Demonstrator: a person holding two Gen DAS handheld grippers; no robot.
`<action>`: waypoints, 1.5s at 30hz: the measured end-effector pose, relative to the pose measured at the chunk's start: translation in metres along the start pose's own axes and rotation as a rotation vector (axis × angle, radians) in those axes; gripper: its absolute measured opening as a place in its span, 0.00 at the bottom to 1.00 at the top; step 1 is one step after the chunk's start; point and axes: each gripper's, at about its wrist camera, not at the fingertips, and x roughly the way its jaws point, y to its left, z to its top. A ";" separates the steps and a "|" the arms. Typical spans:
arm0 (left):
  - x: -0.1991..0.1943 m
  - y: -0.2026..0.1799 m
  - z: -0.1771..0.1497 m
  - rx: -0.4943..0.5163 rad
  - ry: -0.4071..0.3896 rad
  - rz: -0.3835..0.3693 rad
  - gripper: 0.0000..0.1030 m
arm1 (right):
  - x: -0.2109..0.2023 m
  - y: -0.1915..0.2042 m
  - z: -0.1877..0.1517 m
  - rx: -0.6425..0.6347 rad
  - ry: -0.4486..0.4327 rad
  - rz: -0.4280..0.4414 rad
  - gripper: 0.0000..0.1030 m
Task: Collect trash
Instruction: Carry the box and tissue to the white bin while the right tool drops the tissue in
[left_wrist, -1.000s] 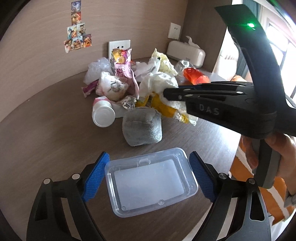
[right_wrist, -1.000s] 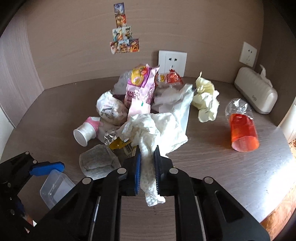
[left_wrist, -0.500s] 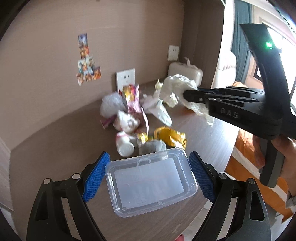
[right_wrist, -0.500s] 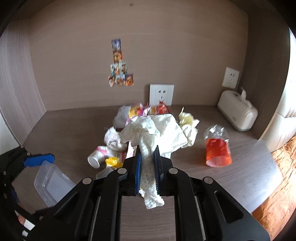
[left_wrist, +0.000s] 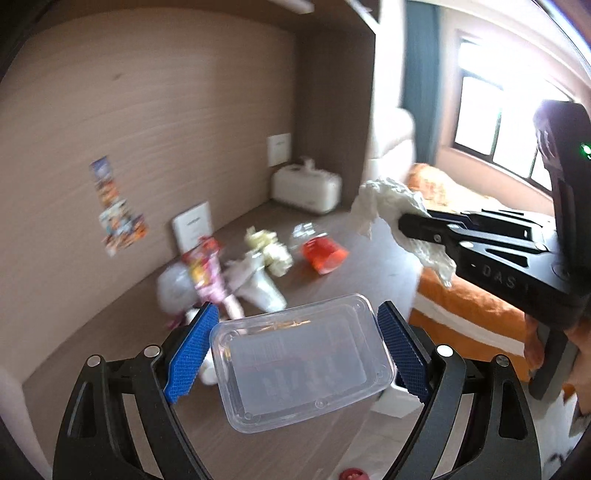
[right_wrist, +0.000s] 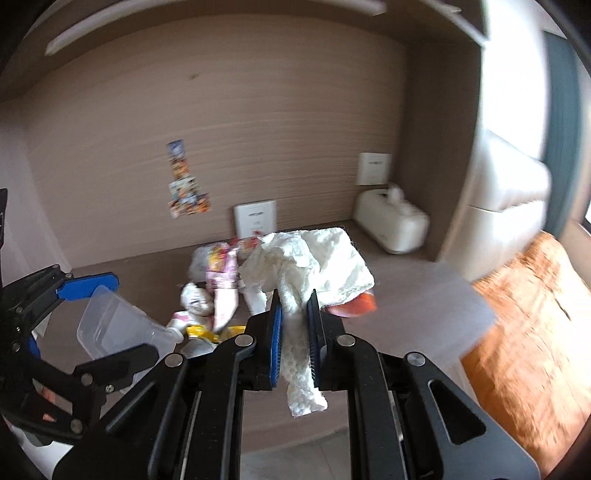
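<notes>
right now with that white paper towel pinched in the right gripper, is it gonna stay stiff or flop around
Probably floppy: the white paper towel drapes over the right gripper and a tail hangs limp below it. It looks light, bunched and airy. It seems unlikely to slip, since the jaws pinch a thick fold.

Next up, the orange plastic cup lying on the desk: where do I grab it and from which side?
Judging from the left wrist view, the orange plastic cup lies on its side, clear of the wrapper pile. Come from above and close the jaws across its round middle; the open desk around it leaves room.
</notes>
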 end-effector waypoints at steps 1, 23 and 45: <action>0.001 -0.005 0.004 0.015 -0.005 -0.020 0.83 | -0.006 -0.005 0.000 0.015 -0.002 -0.024 0.13; 0.138 -0.251 0.008 0.269 0.131 -0.437 0.83 | -0.046 -0.222 -0.143 0.307 0.182 -0.353 0.13; 0.395 -0.354 -0.155 0.306 0.454 -0.474 0.83 | 0.149 -0.362 -0.367 0.377 0.524 -0.119 0.21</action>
